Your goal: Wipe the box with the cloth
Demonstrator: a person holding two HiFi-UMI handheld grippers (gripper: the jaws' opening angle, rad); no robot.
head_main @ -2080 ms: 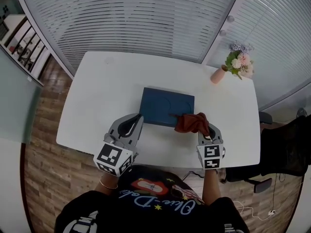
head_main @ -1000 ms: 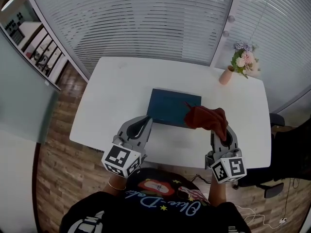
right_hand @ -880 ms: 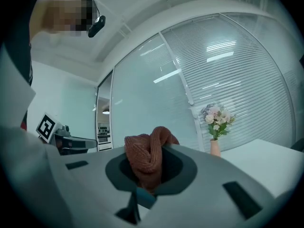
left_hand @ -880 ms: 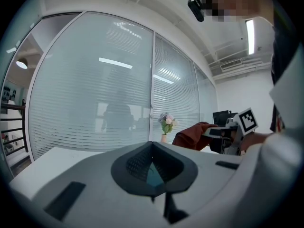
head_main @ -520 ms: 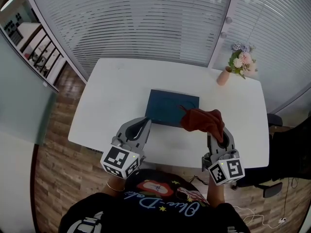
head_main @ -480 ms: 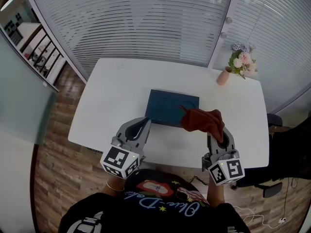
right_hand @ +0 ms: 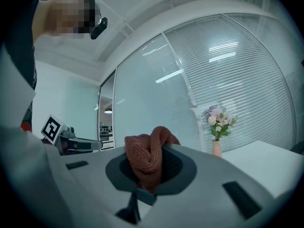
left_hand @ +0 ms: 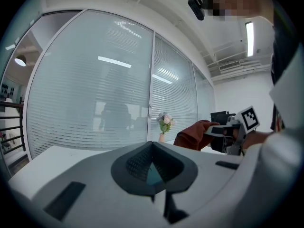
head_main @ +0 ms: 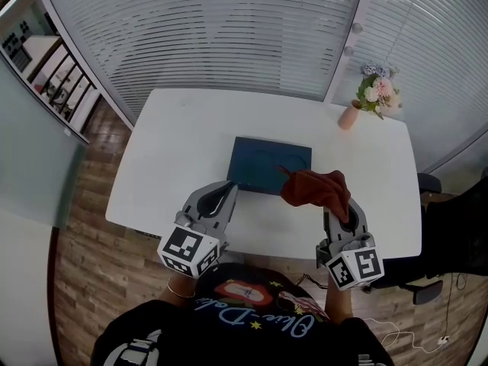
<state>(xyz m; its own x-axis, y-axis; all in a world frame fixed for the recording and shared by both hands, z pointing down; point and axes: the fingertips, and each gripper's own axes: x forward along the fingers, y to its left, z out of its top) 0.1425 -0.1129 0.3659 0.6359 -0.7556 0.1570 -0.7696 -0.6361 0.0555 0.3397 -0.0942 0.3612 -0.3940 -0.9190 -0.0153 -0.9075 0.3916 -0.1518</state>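
Cloth (head_main: 314, 189), pinched in the right gripper (head_main: 336, 207), hovers at the box (head_main: 263, 162) edge, so wiping likely needs it lowered and swept across; left gripper (head_main: 223, 192) sits closed, empty.

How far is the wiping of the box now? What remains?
Done: the right tongs are shut on the red cloth. In hand: the cloth hangs at the near right corner of the blue box; contact cannot be confirmed. To do: wiping across the box top. The left tongs are shut, empty, at its near left corner.
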